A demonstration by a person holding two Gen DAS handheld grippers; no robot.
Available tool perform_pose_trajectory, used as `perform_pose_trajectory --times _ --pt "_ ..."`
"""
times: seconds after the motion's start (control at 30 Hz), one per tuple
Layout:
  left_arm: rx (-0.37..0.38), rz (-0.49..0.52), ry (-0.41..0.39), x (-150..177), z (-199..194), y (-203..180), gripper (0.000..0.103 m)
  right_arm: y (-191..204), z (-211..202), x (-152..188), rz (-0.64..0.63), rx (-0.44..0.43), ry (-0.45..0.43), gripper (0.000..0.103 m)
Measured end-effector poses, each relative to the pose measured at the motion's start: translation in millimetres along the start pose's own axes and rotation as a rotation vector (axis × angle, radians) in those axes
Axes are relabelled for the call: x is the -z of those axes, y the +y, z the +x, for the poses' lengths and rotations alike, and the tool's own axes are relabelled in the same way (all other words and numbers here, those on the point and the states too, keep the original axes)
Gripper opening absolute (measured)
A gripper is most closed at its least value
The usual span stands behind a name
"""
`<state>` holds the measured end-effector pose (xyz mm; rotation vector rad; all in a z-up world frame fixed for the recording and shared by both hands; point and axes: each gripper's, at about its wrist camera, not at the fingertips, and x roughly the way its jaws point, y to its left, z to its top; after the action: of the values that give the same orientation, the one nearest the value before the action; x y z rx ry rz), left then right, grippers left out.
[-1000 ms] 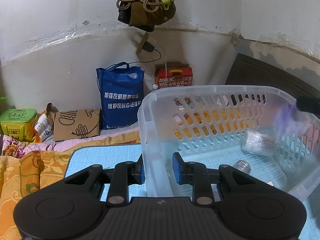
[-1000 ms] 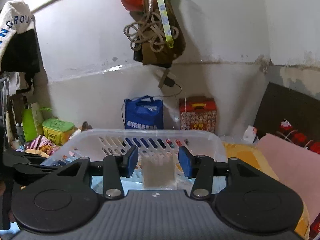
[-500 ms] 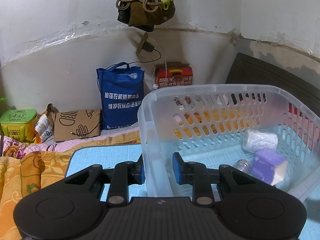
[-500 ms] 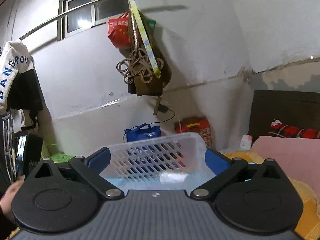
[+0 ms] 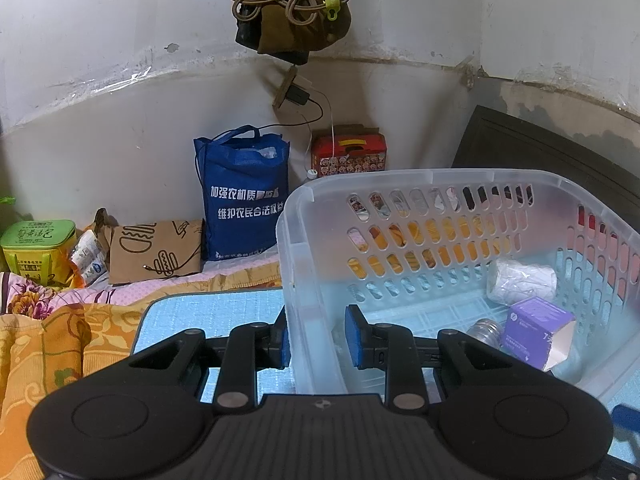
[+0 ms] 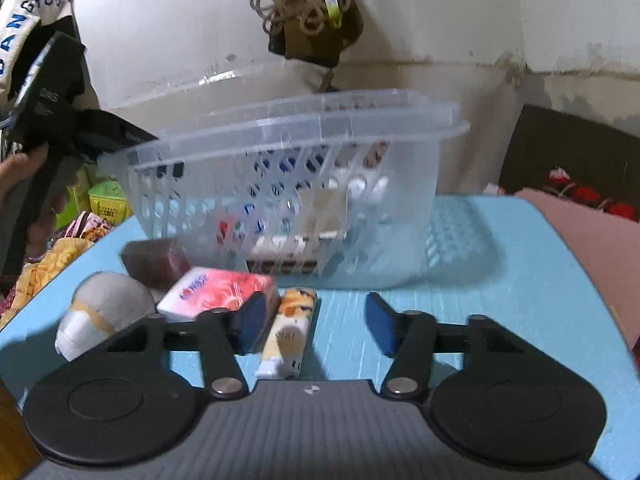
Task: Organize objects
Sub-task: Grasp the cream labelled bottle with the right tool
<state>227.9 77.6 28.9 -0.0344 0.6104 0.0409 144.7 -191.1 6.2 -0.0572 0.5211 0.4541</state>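
A clear plastic basket (image 5: 400,184) stands on the blue mat (image 5: 208,312). My left gripper (image 5: 316,338) is shut on its near-left wall. Inside lie a white roll (image 5: 522,282), a purple box (image 5: 532,330) and a small bottle (image 5: 484,330). In the right wrist view, the basket (image 6: 304,128) is ahead, blurred. My right gripper (image 6: 314,320) is open and empty above the mat, over a yellow-white tube (image 6: 290,330). Beside it lie a pink tissue pack (image 6: 212,292), a dark brown block (image 6: 154,264) and a white taped roll (image 6: 102,314).
A blue tote bag (image 5: 244,196), red box (image 5: 348,156), brown paper bag (image 5: 156,250) and green tin (image 5: 38,248) stand by the wall. Orange bedding (image 5: 44,344) lies left. A pink cushion (image 6: 592,236) is right. A hand (image 6: 20,168) holds the left gripper.
My right gripper let go of the purple box into the basket, opened, then dropped down toward the items on the mat. The left gripper has not moved.
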Motion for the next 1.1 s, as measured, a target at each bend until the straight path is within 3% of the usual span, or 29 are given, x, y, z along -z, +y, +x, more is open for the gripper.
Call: perform_pose_trajectory --times 0.3,0.53,1.1 --pt "0.002 0.0 -0.002 0.4 -1.7 -1.7 0.031 11.6 16.8 8.9 -0.059 -0.003 0.065 0.05" --pt "0.007 -0.002 -0.001 -0.6 -1.5 -2.1 0.031 21.2 15.2 15.3 -0.112 0.032 0.056 0.028" --pt "0.005 -0.006 -0.003 -0.7 -0.6 -1.8 0.031 12.3 9.6 15.4 -0.065 0.025 0.019 0.027"
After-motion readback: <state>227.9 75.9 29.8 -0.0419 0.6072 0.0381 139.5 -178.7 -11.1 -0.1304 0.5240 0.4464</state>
